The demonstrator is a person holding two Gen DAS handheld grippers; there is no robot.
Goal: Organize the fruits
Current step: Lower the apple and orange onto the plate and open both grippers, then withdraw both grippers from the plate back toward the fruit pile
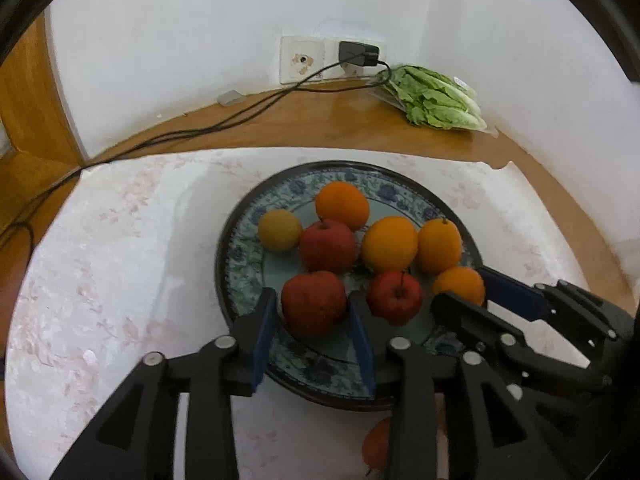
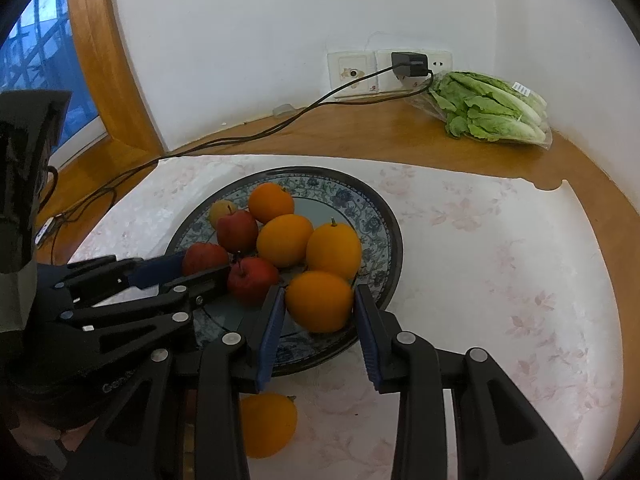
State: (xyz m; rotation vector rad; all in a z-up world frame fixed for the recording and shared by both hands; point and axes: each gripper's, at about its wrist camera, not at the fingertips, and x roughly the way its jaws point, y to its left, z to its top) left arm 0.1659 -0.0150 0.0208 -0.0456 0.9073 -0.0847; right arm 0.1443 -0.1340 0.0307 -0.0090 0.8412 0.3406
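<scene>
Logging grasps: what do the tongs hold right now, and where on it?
Right tongs pinch the front orange by its sides. Left tongs straddle a red apple, apparently loose.

White walls [image 2: 248, 40] meet in a corner above a wooden tabletop [image 2: 360, 128] partly covered by a pale floral cloth [image 2: 500, 240]. A wood-framed window [image 2: 44, 48] shows blue daylight at left.

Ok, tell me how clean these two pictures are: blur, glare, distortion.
Left wrist view: soft overall, the red apples smeared, glare on the wooden tabletop, edges bowed by the fisheye. Right wrist view: sharper, the bagged green lettuce crisp, the round floral plate stretched.
</scene>
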